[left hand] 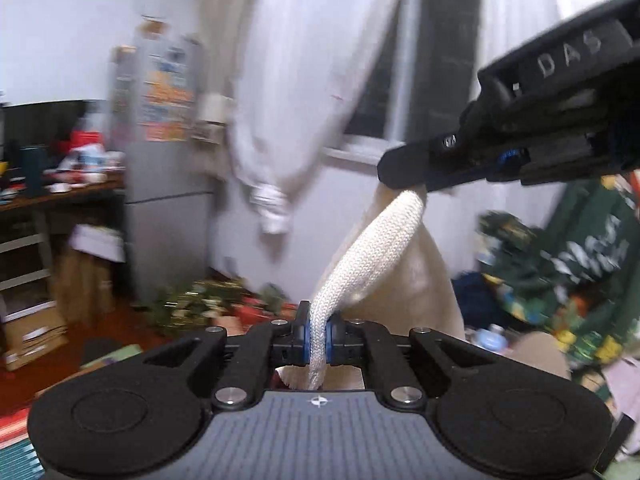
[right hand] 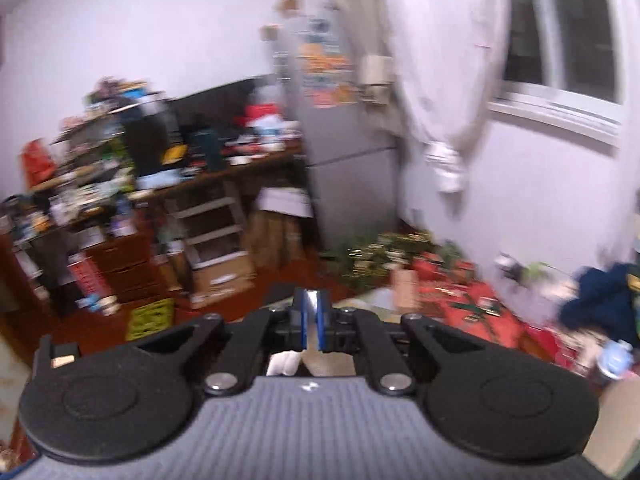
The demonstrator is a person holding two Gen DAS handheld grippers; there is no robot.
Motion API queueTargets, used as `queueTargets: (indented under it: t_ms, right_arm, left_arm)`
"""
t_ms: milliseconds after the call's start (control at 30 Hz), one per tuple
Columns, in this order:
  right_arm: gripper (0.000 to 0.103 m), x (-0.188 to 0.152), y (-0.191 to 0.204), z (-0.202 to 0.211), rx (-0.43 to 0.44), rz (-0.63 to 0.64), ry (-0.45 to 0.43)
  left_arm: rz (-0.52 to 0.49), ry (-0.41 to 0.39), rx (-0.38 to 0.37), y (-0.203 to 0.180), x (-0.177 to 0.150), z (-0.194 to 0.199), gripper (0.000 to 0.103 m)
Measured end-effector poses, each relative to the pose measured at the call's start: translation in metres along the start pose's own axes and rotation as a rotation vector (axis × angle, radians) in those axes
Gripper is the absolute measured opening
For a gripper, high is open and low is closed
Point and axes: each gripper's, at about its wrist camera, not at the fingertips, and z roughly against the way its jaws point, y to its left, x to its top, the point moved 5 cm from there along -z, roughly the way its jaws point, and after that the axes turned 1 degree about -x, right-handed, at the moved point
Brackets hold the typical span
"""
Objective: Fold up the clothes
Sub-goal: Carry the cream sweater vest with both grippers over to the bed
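Observation:
A cream knitted garment (left hand: 376,248) hangs in the air between both grippers. Its thick ribbed edge runs from my left gripper (left hand: 318,316), which is shut on it at the bottom centre, up to my right gripper (left hand: 400,178), which enters from the upper right and pinches the same edge. The rest of the garment droops below and behind that edge. In the right wrist view, my right gripper (right hand: 313,300) has its blue pads together, and a bit of white cloth (right hand: 286,362) shows just beneath them. Both views are motion-blurred.
A grey fridge (left hand: 168,160) with stickers stands against the far wall beside a cluttered wooden desk (right hand: 224,168). A tied white curtain (left hand: 276,128) hangs by the window (right hand: 568,60). Green and blue clothes (left hand: 560,264) are piled on the right. Red boxes (right hand: 472,296) lie on the floor.

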Motion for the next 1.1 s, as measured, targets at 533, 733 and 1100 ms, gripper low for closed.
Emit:
queueTargets:
  t_ms: [533,733,1100]
  right_arm:
    - [0.018,-0.148,0.338,-0.127,0.432,0.148,0.301]
    - [0.045,-0.207,0.347,-0.154,0.409,0.160,0.337]
    - [0.102,-0.292,0.296,-0.142,0.300,0.301,0.274]
  left_arm:
    - [0.347,0.261,0.590,0.272,-0.184,0.146,0.007]
    - [0.446,0.333,0.641,0.307,-0.252,0.178,0.009]
    - [0.421,0.307,0.623,0.287,-0.262,0.212,0.048]
